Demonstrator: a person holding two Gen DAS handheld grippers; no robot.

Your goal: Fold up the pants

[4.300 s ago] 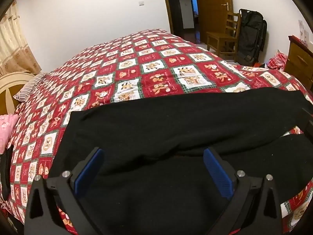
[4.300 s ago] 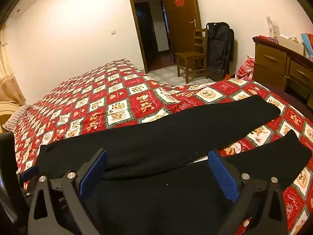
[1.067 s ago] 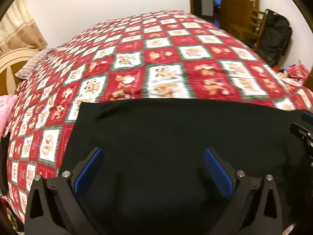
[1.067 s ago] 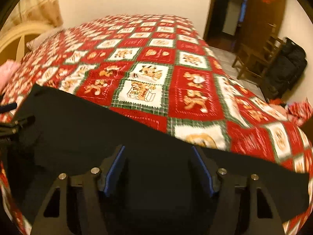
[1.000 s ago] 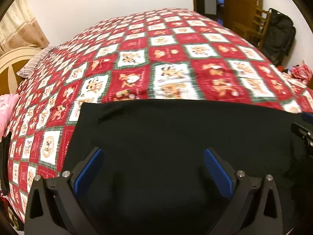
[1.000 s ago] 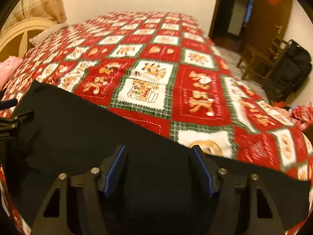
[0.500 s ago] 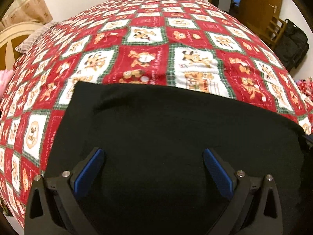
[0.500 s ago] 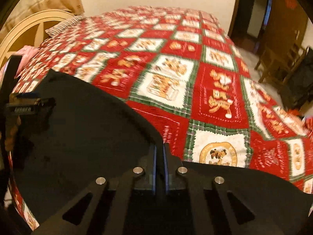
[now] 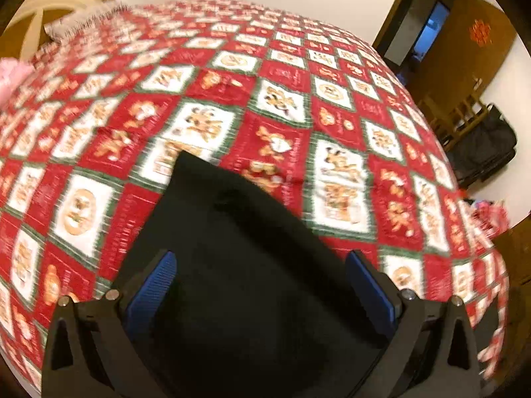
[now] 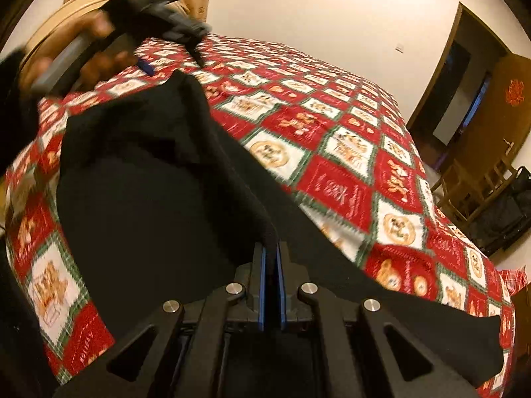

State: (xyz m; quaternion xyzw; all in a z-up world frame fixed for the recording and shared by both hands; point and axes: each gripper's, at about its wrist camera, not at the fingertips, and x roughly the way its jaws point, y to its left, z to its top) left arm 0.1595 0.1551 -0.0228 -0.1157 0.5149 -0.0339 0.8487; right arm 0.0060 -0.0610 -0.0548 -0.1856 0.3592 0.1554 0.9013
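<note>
A bed (image 9: 282, 99) with a red patterned cover is filling both views. Black pants (image 10: 139, 205) are lying across its lower half. A pinched fold is being held by the right gripper (image 10: 272, 265); the left gripper (image 9: 262, 285) is being held wide.

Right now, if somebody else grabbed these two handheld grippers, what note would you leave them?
Right gripper: shut on a raised ridge of the black pants, lifting that edge.
Left gripper: open above the pants, pads clear of the fabric as far as the blur shows.
The pants lie spread on the red patterned bedspread, one leg trailing to the right.
Done: edge gripped.
Left: probably carry it over, lay it flat, then finish folding.
</note>
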